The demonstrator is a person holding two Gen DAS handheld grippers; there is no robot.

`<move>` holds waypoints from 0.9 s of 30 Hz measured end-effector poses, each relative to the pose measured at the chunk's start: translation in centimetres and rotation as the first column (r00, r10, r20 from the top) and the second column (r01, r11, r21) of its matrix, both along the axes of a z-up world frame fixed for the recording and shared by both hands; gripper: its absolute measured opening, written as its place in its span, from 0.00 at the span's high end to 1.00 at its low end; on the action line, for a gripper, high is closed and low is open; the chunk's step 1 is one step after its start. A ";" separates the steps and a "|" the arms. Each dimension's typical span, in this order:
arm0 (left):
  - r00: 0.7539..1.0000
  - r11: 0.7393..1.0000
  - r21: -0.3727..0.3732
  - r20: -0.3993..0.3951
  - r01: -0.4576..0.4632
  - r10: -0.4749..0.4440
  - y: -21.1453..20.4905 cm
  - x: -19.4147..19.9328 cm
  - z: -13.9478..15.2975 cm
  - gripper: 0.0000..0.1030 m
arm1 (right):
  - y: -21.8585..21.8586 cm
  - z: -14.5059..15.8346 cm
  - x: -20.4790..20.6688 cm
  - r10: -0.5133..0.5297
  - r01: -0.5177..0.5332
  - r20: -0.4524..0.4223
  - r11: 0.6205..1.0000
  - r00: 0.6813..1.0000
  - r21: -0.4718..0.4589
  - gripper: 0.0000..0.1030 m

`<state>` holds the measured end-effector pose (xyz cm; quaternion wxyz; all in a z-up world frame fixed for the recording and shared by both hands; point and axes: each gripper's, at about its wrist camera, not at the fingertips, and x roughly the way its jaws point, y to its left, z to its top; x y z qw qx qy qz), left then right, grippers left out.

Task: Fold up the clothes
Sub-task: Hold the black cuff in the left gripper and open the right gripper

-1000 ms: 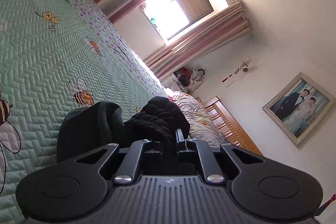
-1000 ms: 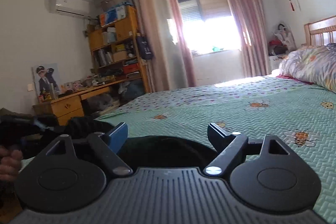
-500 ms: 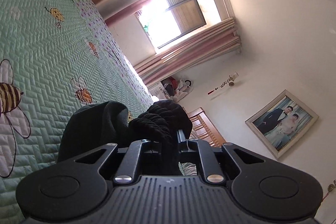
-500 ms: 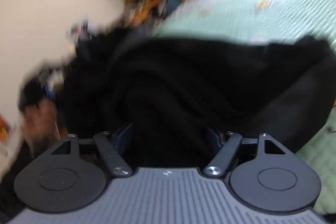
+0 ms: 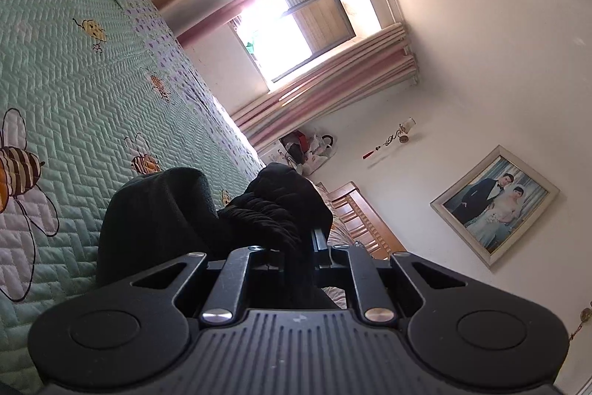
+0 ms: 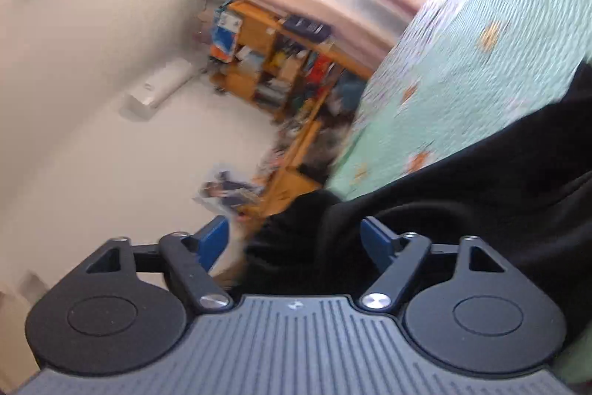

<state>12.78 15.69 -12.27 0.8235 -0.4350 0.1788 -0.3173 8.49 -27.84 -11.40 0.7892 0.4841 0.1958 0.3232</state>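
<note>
A black garment lies bunched on the green quilted bedspread with bee prints. My left gripper is shut on a ribbed black fold of it, and the cloth bulges out past the fingertips. In the blurred, tilted right wrist view the same black garment spreads across the bedspread at the right. My right gripper has its jaws opening, and a dark fold sits between them. One blue pad stands free of the cloth; the other pad is beside it.
A bright window with pink curtains is beyond the bed. A wooden headboard and a framed photo are at the right. A cluttered wooden shelf, a desk and an air conditioner line the far wall.
The right wrist view has rolled strongly, so the bed now stands at the right; the right gripper dropped onto the black garment. The left gripper slid slightly along the bed, still gripping the cloth.
</note>
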 end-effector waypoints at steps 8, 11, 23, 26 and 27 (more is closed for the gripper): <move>0.997 0.998 0.013 0.039 0.063 -0.064 -1.2 -1.0 -0.2 0.89 | 4.8 -2.3 4.7 0.003 0.026 -0.265 0.994 0.964 0.104 0.16; 0.998 0.998 0.012 0.022 0.066 -0.066 -1.3 -0.8 -0.9 0.90 | 6.0 -3.6 6.4 -0.042 0.092 -0.307 0.984 0.951 0.152 0.11; 0.984 0.939 -0.315 -0.155 -0.136 0.090 4.2 0.8 -5.4 0.78 | 4.7 5.0 4.8 -0.158 0.158 -0.011 0.983 0.987 0.095 0.85; 0.987 0.935 -0.321 -0.102 -0.150 0.123 4.3 1.6 -3.3 0.78 | 4.1 9.5 2.2 -0.113 0.093 0.187 0.989 0.976 0.116 0.86; 0.985 0.931 -0.323 -0.087 -0.169 0.148 4.5 1.8 -2.3 0.78 | 3.7 10.3 1.4 -0.095 0.065 0.236 0.989 0.967 0.131 0.86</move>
